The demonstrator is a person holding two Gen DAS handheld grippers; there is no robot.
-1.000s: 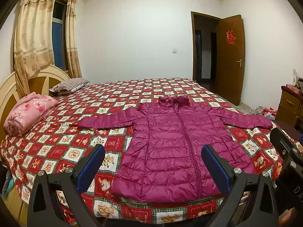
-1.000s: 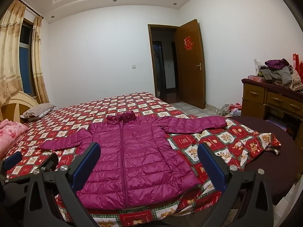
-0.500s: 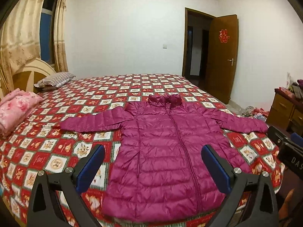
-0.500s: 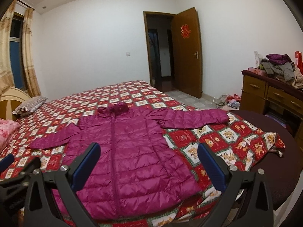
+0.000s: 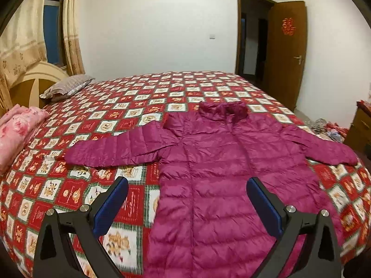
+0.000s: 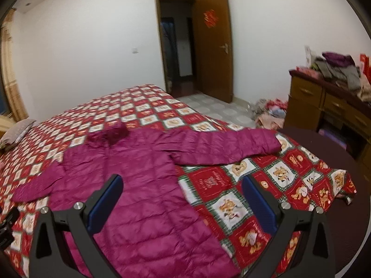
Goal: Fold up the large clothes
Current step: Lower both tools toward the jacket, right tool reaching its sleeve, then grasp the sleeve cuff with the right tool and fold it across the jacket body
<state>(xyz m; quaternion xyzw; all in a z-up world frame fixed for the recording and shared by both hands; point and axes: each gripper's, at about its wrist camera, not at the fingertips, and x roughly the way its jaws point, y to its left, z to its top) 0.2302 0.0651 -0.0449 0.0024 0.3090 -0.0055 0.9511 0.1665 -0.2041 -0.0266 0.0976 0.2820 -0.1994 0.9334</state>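
Note:
A magenta puffer jacket (image 5: 215, 176) lies flat, front up, on the bed with both sleeves spread out; it also shows in the right wrist view (image 6: 139, 180). My left gripper (image 5: 186, 206) is open and empty, hovering above the jacket's lower left side. My right gripper (image 6: 182, 205) is open and empty, above the jacket's right side below the right sleeve (image 6: 222, 147). Neither gripper touches the jacket.
The bed carries a red, white and green patterned cover (image 5: 129, 113). A folded pink quilt (image 5: 16, 134) and a striped pillow (image 5: 67, 86) lie near the headboard. A wooden dresser (image 6: 329, 106) with piled clothes stands at the right. The door (image 6: 212, 46) is open.
Both grippers have moved forward and lower over the bed, nearer the jacket. The right view has swung right toward the sleeve. Both stay open.

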